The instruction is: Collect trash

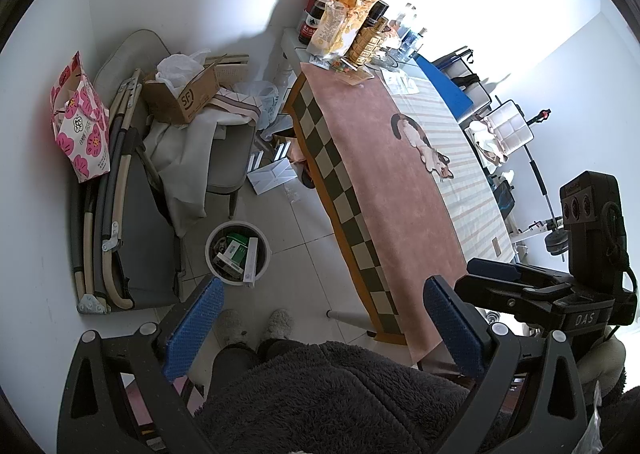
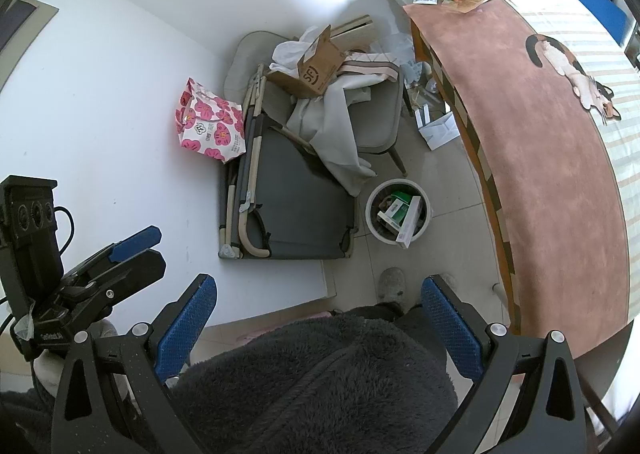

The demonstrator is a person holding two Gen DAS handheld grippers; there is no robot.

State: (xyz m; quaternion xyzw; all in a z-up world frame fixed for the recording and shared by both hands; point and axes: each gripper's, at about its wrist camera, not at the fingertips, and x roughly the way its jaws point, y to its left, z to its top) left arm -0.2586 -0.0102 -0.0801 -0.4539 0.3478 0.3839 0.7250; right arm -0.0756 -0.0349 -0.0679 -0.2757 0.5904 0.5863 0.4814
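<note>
both grippers, left gripper [image 1: 320,330] and right gripper [image 2: 320,328], spread wide and empty; better to pick trash off the floor beside the white bin [image 1: 237,252], then drop it squarely inside

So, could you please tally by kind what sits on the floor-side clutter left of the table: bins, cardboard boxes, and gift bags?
Round white waste bin holding green-and-white cartons: 1
Brown cardboard shipping box on the grey chair: 1
Pink-flowered white paper gift bag against the wall: 1
Total: 3
Both grippers, left and right, are open and hold nothing.
</note>
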